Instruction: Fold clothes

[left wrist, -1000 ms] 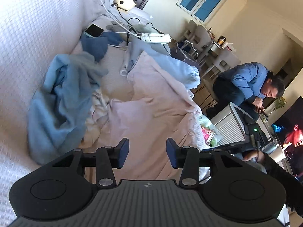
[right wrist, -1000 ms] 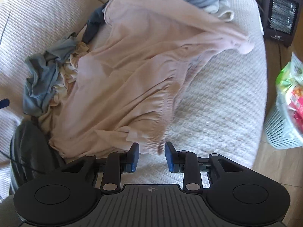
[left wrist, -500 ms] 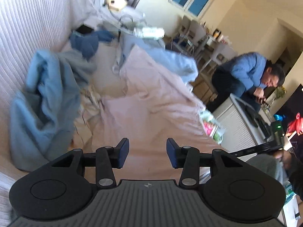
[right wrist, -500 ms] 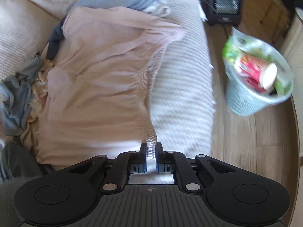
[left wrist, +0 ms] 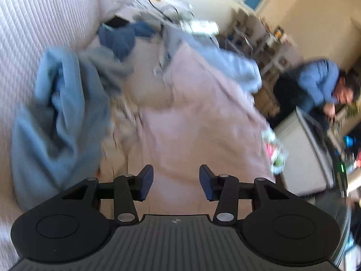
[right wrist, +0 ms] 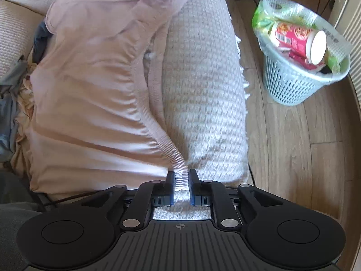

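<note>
Pink garment (right wrist: 90, 94) lies spread over the sofa (right wrist: 203, 90), long axis running away from both cams toward the sofa's far end; ribbed elastic hem along its R edge, curving down to the R claw. It isn't folded: one layer, rumpled, wrinkles fanning out from the pinched hem.

L to R, left-wrist view: ribbed white sofa back, then a light blue garment (left wrist: 56, 117) heaped vs. it, soft and thick-looking, fleece or towelling by the nap. A dark blue piece (left wrist: 119, 38) sits behind that, and crumpled cream cloth is between the blue heap and the pink. Pink fabric (left wrist: 198, 122) fills the centre, thin and matte, directly ahead of and under the L gripper (left wrist: 176, 181). Its jaws stand wide apart w/ nothing between the pads; view is blurred, so I can't tell if it's touching cloth. Further R, a person in a blue top sits by a white cabinet.

Right-wrist view: R gripper (right wrist: 181, 186) is clamped on the ribbed hem, jaws nearly together, cloth bunched between the pads. Waffle-weave throw is bare to the R of the hem; a pale blue plastic basket (right wrist: 300, 79) w/ wrappers stands on the wood floor.

Key relation: R has the near hem corner; the free near edge lies to its L, closer to the L claw. Judging by that, L is best placed to take the other corner.
</note>
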A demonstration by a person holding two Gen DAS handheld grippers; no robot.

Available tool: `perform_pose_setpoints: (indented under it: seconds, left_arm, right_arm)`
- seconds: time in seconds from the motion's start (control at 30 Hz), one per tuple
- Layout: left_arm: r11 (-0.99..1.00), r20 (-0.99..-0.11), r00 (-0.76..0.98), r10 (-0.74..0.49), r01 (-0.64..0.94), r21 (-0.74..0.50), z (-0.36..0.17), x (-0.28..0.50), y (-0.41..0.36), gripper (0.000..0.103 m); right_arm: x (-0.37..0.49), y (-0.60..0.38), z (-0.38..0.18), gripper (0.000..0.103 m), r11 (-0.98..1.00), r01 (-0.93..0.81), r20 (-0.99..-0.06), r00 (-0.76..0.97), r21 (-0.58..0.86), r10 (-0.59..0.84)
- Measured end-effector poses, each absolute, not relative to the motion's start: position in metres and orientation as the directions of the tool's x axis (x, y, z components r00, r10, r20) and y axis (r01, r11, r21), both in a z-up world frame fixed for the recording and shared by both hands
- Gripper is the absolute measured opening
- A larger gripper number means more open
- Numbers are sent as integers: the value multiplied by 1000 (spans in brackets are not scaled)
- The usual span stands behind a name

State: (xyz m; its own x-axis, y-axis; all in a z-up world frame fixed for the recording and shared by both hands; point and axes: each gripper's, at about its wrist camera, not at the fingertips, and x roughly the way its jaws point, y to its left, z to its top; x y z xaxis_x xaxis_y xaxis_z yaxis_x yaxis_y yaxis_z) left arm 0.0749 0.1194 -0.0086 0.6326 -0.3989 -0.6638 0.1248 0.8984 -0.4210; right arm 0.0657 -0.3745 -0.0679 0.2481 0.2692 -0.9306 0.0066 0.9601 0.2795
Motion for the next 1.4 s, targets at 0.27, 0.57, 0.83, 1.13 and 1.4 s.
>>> perform_pose_setpoints:
  seconds: [0.27,0.57,0.83,1.13,1.4]
  left_arm:
    - [914,-655,666,-358,104,-393,9,158,94,45]
    - [927,-657,684,-318,80,-366,24,252,64,50]
    - [910,-628,702,-336,70,-409,27,321,45,55]
    - [937,-627,716,-307,114,-329,11,376,2,48]
    - [975,-661,718,-218,185,-120,2,387,-32,0]
  right_arm:
    - [96,-374,6,30,973,-186,-826,521,138,217]
    - [181,-343,-5,30,924,-377,-794,581,-66,181]
    - [225,-341,-31,30,890,-446,-837,520,-96,170]
    - [244,-340,-43,30,875,-477,-850,493,-86,186]
    - [245,-343,-46,30,867,-497,-848,475,-41,233]
